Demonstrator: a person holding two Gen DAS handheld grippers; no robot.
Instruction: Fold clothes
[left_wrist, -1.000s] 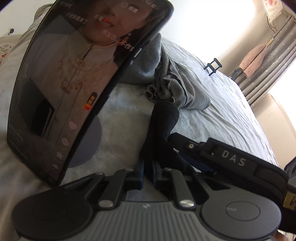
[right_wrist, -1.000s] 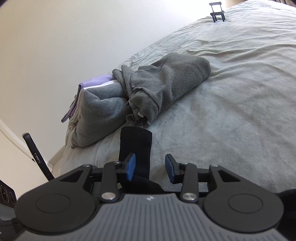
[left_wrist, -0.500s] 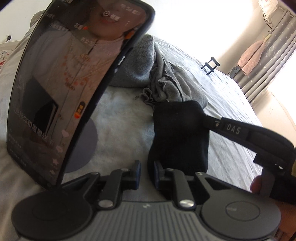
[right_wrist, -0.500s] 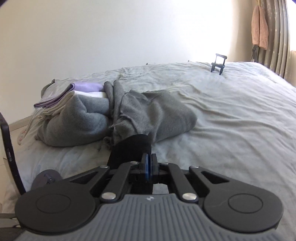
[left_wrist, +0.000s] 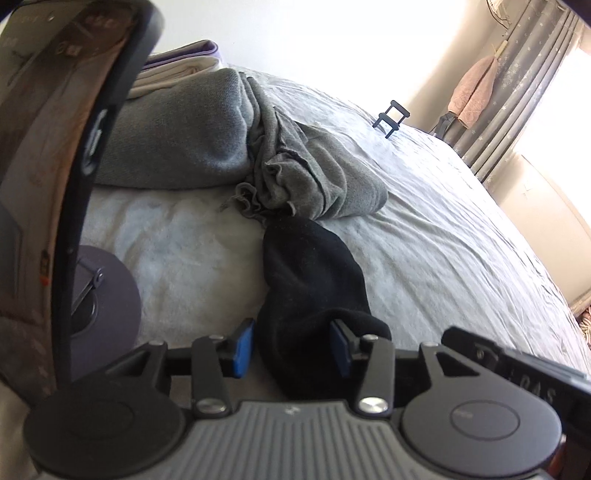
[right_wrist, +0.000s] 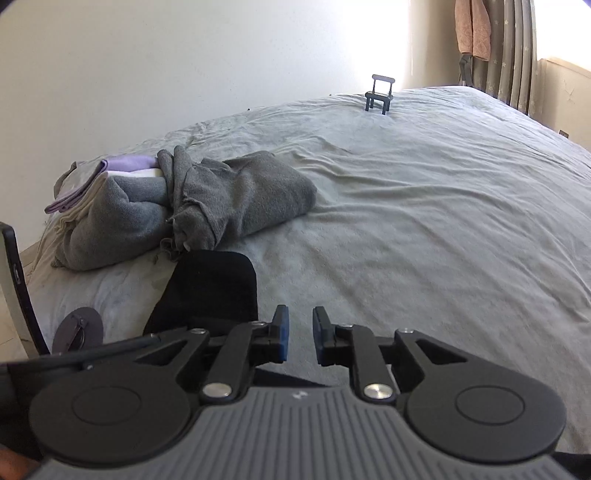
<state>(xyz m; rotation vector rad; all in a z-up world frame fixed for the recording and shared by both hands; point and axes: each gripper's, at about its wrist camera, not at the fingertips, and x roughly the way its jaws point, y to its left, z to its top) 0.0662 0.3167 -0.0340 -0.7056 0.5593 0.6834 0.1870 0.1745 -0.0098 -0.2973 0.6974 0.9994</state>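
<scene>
The black knitted sock (left_wrist: 314, 280) lies flat on the pale grey bed sheet (left_wrist: 443, 236). Left gripper (left_wrist: 291, 345) jaws are opening with the sock's end between them; right gripper (right_wrist: 300, 334) jaws are opening too, nothing between.

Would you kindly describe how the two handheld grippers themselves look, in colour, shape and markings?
Both match: the left gripper and right gripper each have a ribbed grey body, two round black discs, black linkage arms with silver pivot pins, and blue pads on black fingers. The right gripper's side, seen from the left camera, bears pale lettering.
</scene>
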